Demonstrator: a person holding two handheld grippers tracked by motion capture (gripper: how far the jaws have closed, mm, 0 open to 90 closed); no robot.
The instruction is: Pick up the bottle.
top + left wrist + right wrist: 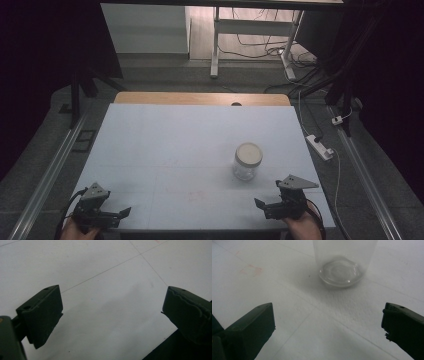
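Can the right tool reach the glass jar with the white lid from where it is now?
Probably yes. The right tool is open and faces the jar, which stands upright just ahead of it on the table. In the right gripper view nothing lies between its jaws and the jar's base.

The jar is clear glass, and its lid is a pale off-white. The table under it is a very light blue-white sheet crossed by thin grey lines, with a faint reddish smudge near its front; its far edge shows a light wood brown. The left gripper and the right gripper are black, each topped by a grey plate. In the right gripper view the glass looks slightly misted, perhaps from blur.
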